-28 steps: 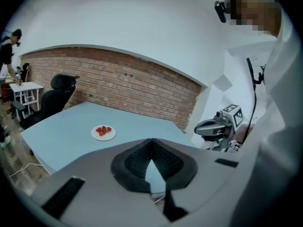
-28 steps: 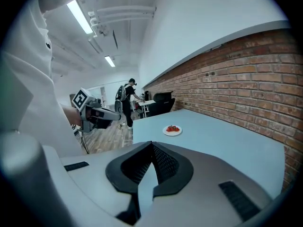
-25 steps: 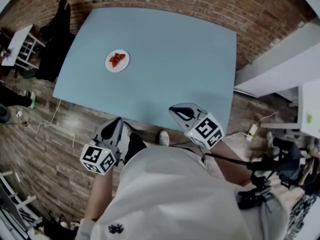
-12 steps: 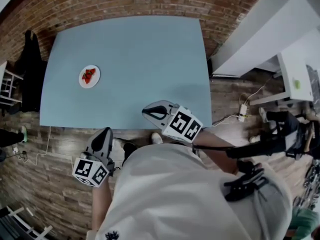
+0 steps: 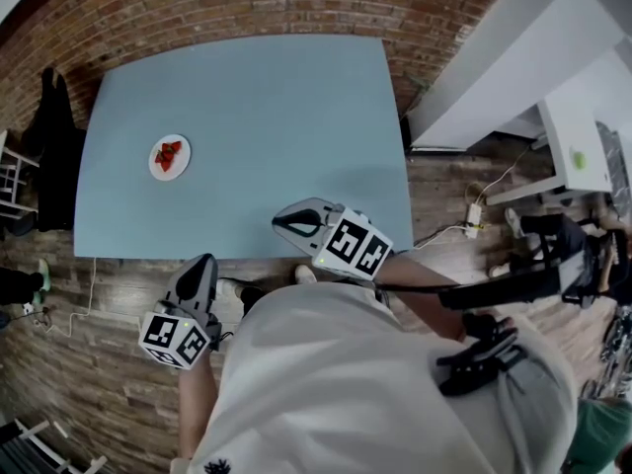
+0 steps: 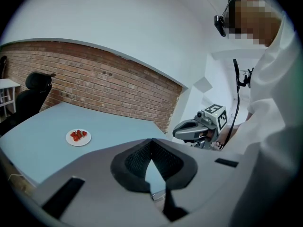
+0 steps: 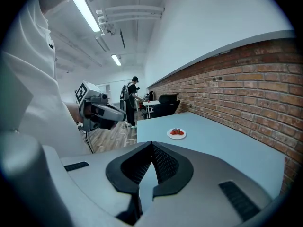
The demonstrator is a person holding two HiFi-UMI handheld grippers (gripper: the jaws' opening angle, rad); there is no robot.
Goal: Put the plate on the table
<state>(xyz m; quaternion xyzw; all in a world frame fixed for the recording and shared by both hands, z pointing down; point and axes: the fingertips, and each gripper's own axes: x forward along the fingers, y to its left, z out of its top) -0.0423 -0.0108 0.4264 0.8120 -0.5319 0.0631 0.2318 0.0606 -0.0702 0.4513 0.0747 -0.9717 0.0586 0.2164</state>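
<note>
A small white plate point(image 5: 170, 157) with red strawberries rests on the light blue table point(image 5: 276, 117), near its left side. Both grippers hang at the table's near edge, far from the plate, and neither holds anything. My left gripper point(image 5: 201, 268) is below the table edge over the wooden floor, jaws shut. My right gripper point(image 5: 283, 221) sits over the near edge, also shut. The left gripper view shows the plate point(image 6: 78, 136) beyond the closed left gripper point(image 6: 152, 144), with the right gripper point(image 6: 199, 129) alongside. In the right gripper view the plate point(image 7: 176, 133) lies past the closed right gripper point(image 7: 151, 146).
A brick wall point(image 5: 247, 8) runs behind the table. A black chair point(image 5: 54, 117) stands at the table's left end. White furniture point(image 5: 573, 136) is at the right, with cables and a power strip point(image 5: 472, 215) on the floor. A person point(image 7: 134, 100) stands far off.
The head view has swung, so the table and plate sit further left in the picture. Both grippers stay shut and empty near the table's front edge. The plate has not moved on the table.
</note>
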